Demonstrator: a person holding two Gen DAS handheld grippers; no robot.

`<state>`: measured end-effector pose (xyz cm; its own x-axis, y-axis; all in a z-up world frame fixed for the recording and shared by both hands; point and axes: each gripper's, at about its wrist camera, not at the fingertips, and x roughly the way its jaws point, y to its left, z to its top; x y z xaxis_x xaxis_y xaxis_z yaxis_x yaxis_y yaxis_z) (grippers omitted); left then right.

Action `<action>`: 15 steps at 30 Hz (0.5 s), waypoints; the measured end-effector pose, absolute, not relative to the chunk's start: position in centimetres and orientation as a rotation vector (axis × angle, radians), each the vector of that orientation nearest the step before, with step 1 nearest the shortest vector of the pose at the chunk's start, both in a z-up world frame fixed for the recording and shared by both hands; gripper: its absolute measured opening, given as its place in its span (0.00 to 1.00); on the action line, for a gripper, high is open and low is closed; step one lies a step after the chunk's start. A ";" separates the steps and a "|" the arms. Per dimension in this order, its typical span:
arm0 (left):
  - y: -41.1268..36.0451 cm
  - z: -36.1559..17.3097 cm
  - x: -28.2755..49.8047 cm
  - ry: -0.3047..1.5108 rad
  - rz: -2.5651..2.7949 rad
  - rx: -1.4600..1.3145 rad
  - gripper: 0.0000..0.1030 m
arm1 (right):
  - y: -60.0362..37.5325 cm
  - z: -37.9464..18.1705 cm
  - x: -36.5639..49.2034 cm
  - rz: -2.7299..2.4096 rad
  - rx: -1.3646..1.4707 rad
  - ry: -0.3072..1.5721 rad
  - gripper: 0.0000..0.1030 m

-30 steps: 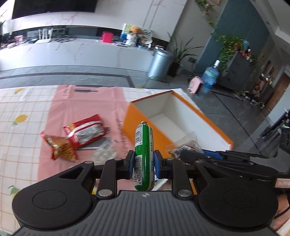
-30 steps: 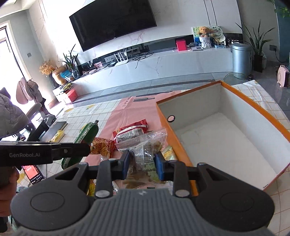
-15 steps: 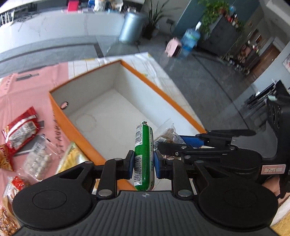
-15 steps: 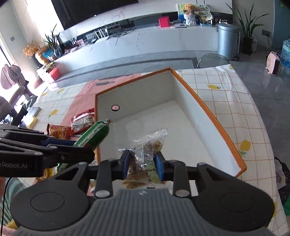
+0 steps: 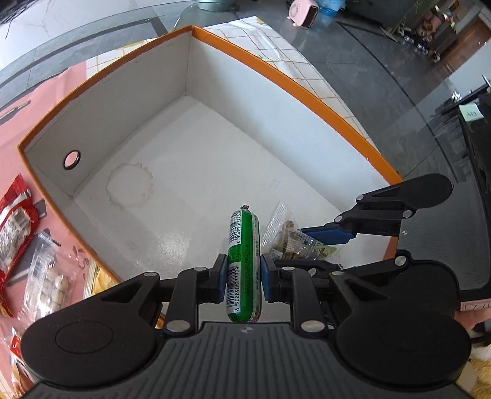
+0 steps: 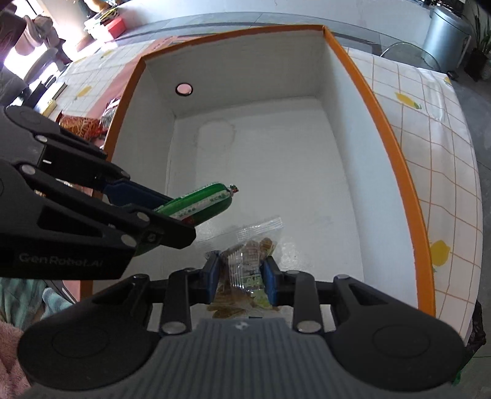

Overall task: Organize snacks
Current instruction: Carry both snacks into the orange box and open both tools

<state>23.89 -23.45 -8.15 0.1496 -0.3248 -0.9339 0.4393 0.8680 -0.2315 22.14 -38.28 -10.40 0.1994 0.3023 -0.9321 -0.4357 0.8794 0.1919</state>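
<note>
Table under a pink mat at left, a white cloth with orange grid and lemon prints at right. On the pink mat, left of the box: a red snack packet, a clear bag of pale round pieces just beside it, both lying flat near the box's left wall. From the right wrist view an orange-patterned packet shows against that same outer wall. Centre: orange box, open top, white inside, round finger hole in the left end wall, a faint ring stain on the floor. Left gripper clenched on a green sausage stick, barcode up, held above the box floor near the near edge. Just right of it, right gripper clamped on a clear bag of brown snacks, also over the box interior at the near edge; whether the bag touches the floor cannot be told. The two held items are close but apart. Room: grey tiled floor beyond the table, a pink heater at far right of the left view, a metal bin at far right of the right view, a red container on a shelf at far left.
</note>
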 end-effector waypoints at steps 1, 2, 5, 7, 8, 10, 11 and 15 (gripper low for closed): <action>-23.6 -8.3 23.9 1.315 -0.548 0.117 0.24 | -38.3 -10.7 22.2 0.526 -0.134 1.278 0.27; -23.9 -8.3 23.9 1.317 -0.554 0.130 0.24 | -38.3 -11.0 22.3 0.536 -0.141 1.288 0.27; -24.6 -8.6 23.8 1.338 -0.571 0.176 0.24 | -38.4 -11.7 22.4 0.553 -0.158 1.314 0.27; -25.3 -8.7 23.9 1.347 -0.570 0.197 0.24 | -38.3 -12.0 22.4 0.550 -0.172 1.327 0.27; -25.5 -8.8 24.0 1.353 -0.565 0.202 0.24 | -38.3 -12.2 22.3 0.548 -0.178 1.332 0.27; -26.0 -9.1 24.2 1.364 -0.561 0.208 0.24 | -38.3 -12.4 22.2 0.548 -0.189 1.337 0.27; -26.1 -9.3 24.2 1.369 -0.557 0.214 0.24 | -38.3 -12.5 22.1 0.546 -0.193 1.338 0.27; -26.8 -9.6 24.1 1.353 -0.539 0.261 0.24 | -38.2 -12.7 22.1 0.540 -0.210 1.341 0.28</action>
